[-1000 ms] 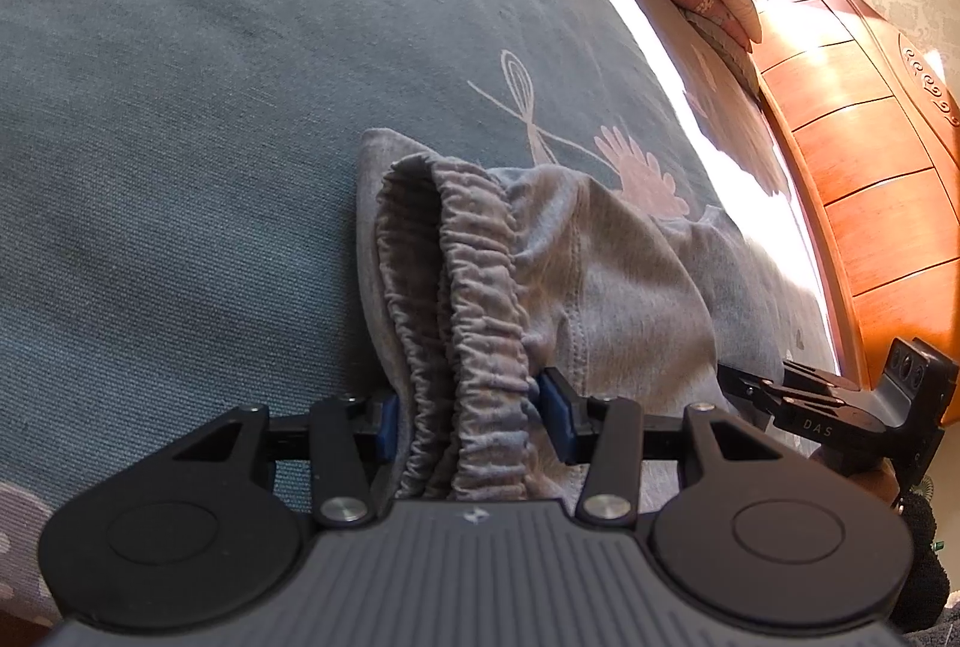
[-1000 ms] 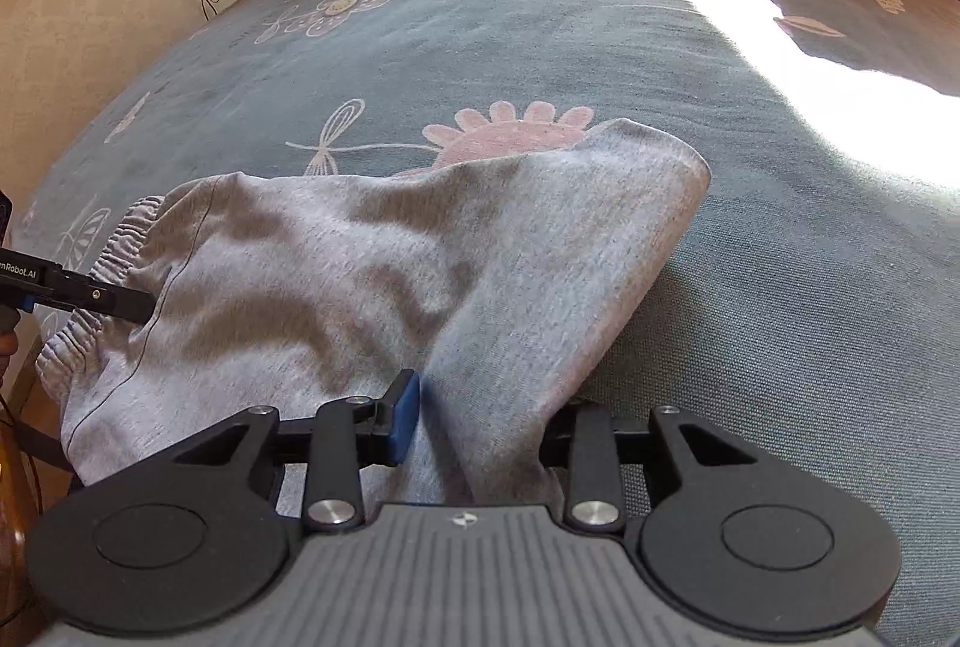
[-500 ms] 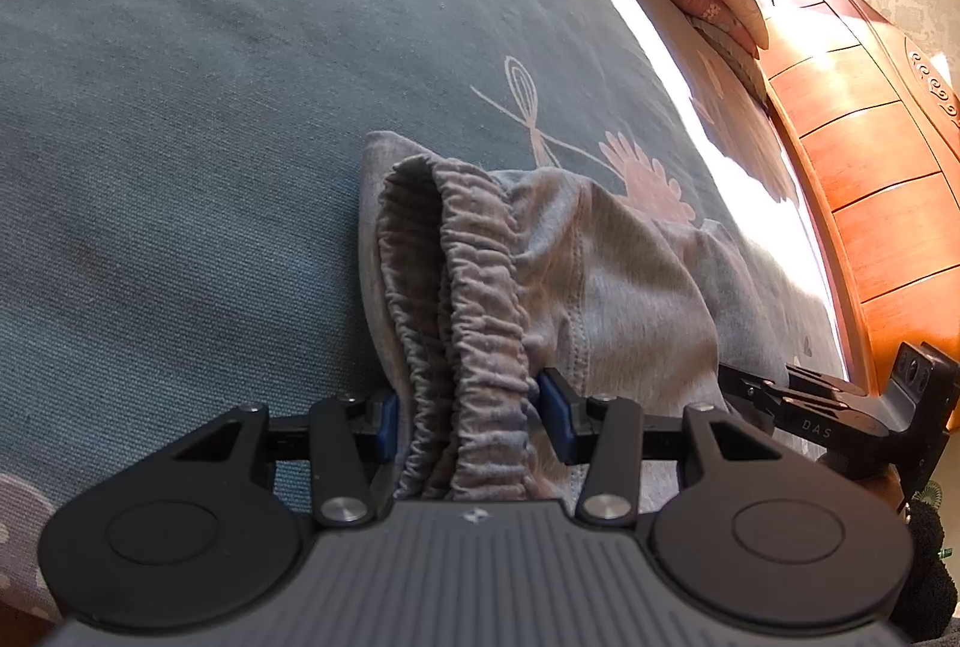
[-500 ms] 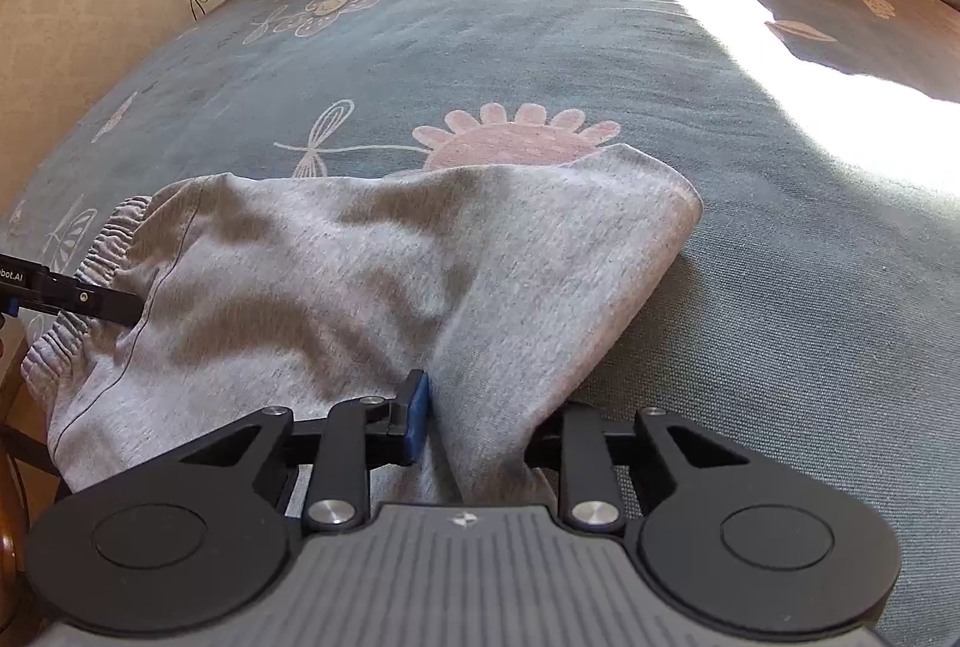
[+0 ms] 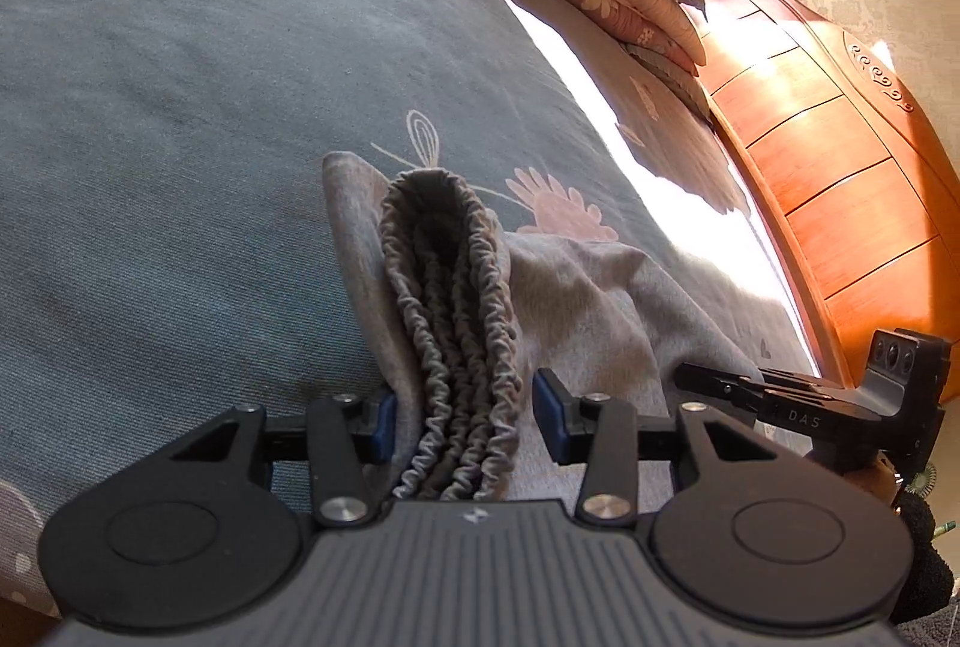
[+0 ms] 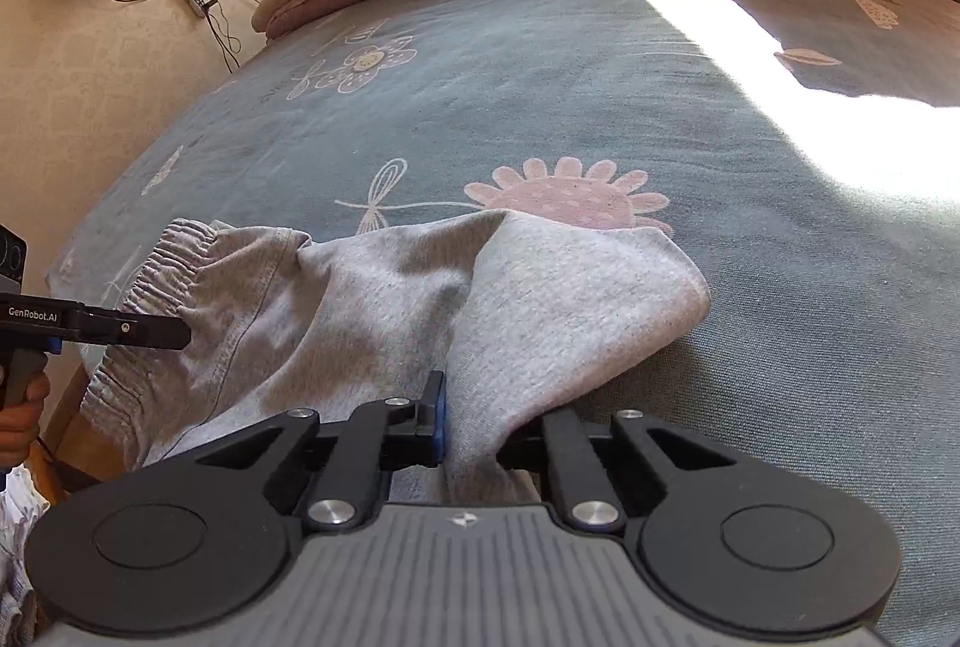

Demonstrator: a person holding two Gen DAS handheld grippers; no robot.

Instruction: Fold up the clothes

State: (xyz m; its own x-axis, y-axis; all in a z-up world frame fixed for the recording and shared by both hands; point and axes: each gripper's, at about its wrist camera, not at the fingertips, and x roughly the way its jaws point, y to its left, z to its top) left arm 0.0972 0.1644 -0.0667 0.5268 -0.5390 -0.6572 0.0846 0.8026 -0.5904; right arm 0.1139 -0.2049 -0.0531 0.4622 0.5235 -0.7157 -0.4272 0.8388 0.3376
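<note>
On the grey-blue bedspread (image 6: pixel 600 119), just on the near side of its printed pink daisy (image 6: pixel 567 194), lies a pair of grey sweatpants (image 6: pixel 372 305), bunched and partly doubled over itself, with one rounded fold (image 6: pixel 606 287) reaching up to the daisy's lower petals

To the left of the daisy, the left gripper (image 5: pixel 462 404) has the gathered elastic waistband (image 5: pixel 447 287) standing between its blue pads; cloth fills the gap and seems pinched, though the right-hand pad shows a sliver of space, so the bite looks light rather than hard. Below the daisy, the right gripper (image 6: pixel 489 431) is closed on a thick wad of the trouser cloth, which rises out of its fingers and drapes away toward the flower. Each gripper shows in the other's view: the left one (image 6: pixel 120 329) at the waistband end, the right one (image 5: pixel 780 401) down by the wooden footboard (image 5: pixel 840 179)

As I judge it, the step in hand is carrying or arranging the sweatpants with both ends gripped. Whether they are being spread out flat below the daisy or brought over into a fold, this one moment does not settle, since the slack middle fits either

Either way, the next move calls for both grips to hold while the two hands travel together, keeping the cloth between them evenly taut so the loose middle does not wrinkle, and setting edges square before anything is let go. That thick waistband may slip from a light pinch, so it wants watching
</note>
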